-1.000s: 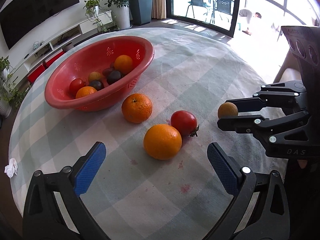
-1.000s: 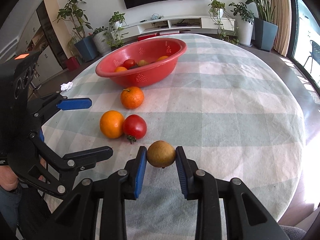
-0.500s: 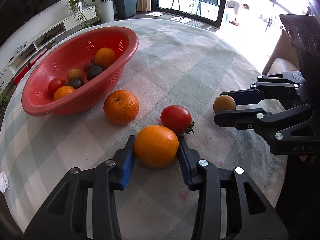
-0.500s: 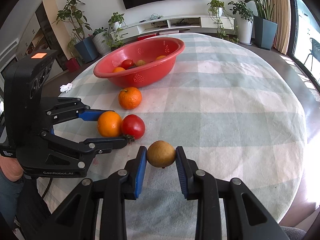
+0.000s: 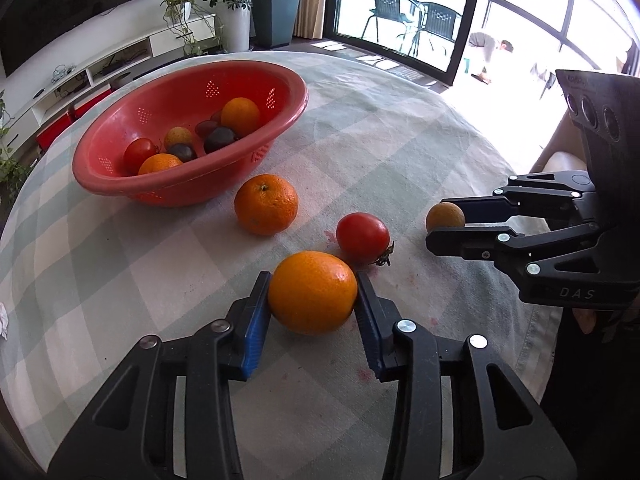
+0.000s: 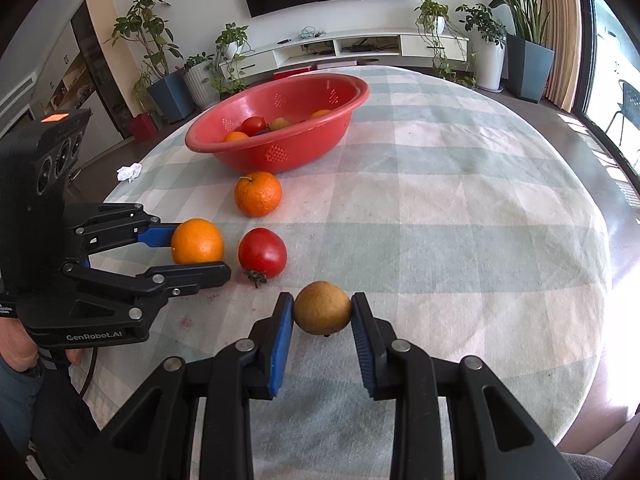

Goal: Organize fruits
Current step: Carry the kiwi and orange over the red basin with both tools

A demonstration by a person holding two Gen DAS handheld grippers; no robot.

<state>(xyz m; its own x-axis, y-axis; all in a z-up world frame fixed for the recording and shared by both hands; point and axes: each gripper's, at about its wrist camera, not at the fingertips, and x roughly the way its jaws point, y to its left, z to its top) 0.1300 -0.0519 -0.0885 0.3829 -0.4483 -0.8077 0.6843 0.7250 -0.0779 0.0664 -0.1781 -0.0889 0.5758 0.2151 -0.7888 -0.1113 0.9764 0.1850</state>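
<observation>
Left wrist view shows the left gripper (image 5: pixel 314 308) with its blue-padded fingers (image 5: pixel 256 320) clamped on a large orange (image 5: pixel 312 292) that sits on the worktop (image 5: pixel 400 140) toward its near edge; the jaws have just been closing, and the fruit now fills the gap between the pads. Right wrist view shows the right gripper (image 6: pixel 322 314) with its fingers pressed against both sides of a small brown round fruit (image 6: pixel 322 307), also down on the cloth near the near edge, to the right of the orange.

Between the two held pieces lies a red tomato (image 5: pixel 362 232), just beside the orange, and further in, a second orange (image 5: pixel 266 204) rests close to the red basket (image 5: pixel 120 176). The basket stands toward the far left part of the worktop and already holds several fruits: oranges, a tomato and some dark plums.

By my reading, the step in hand is the grasp: both pieces are gripped but neither looks lifted yet. The next move calls for raising each fruit clear of the cloth, carrying it over the basket rim and releasing it low. The left should rise without nudging the tomato beside it, and the two grippers need to take turns over the basket.
</observation>
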